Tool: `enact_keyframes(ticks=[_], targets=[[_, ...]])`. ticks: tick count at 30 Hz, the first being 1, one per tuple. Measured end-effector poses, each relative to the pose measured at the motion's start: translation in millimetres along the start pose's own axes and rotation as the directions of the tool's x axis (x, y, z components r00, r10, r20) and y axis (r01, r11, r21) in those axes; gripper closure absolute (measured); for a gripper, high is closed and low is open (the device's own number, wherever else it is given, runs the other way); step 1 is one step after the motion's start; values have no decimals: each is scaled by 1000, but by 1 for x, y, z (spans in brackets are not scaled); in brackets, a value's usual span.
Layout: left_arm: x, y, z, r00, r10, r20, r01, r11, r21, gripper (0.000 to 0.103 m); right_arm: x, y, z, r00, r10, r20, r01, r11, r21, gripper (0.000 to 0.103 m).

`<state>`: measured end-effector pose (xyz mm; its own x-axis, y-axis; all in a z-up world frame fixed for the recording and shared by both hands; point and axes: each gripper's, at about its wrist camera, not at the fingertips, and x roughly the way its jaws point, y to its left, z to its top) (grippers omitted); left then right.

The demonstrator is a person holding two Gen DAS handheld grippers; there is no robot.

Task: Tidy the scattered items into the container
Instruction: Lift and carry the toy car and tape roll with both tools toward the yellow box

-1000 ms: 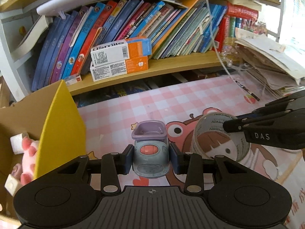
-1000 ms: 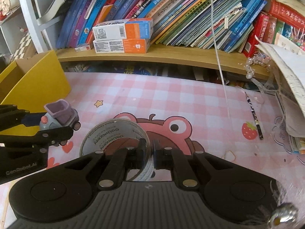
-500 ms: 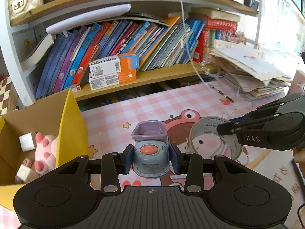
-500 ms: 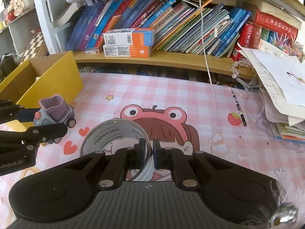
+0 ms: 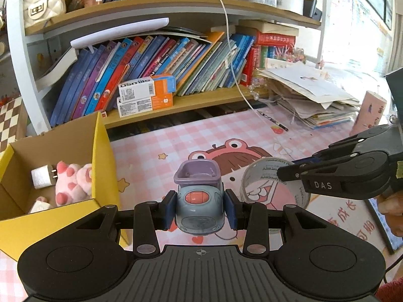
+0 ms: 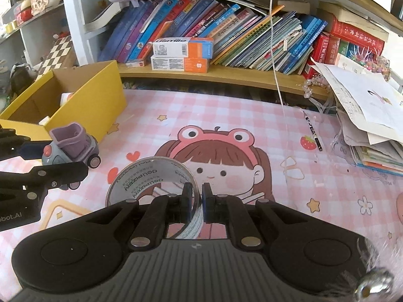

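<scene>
Both grippers loaded, carrying toward the yellow box

The left gripper (image 5: 200, 210) clamps the toy car (image 5: 199, 202) by its 2 sides, nose toward the camera, held clear above the pink mat (image 5: 176, 146). The right gripper (image 6: 198, 198) is pinched nearly closed on the wall of the tape roll (image 6: 151, 178), 1 finger inside the ring and 1 outside. The yellow box (image 5: 102, 166) sits to the left, already holding a pink plush (image 5: 73, 183) and a white charger (image 5: 42, 178). To do this well, I judge the car should go first: bring it fully over the box's near wall before letting go, low enough not to bounce. Keep the roll level so the thin wall does not slip, and keep the 2 grippers from colliding.
</scene>
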<state>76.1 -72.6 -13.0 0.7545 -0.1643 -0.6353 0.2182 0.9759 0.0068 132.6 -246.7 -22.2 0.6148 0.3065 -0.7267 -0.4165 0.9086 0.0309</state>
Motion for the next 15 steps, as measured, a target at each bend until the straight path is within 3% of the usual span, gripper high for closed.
enact_keyframes(ticks=[15], targets=[[-47, 42, -27, 999, -44, 11, 44, 998, 37, 65, -22, 67, -10, 1000, -18, 5, 18, 1000, 4, 95]])
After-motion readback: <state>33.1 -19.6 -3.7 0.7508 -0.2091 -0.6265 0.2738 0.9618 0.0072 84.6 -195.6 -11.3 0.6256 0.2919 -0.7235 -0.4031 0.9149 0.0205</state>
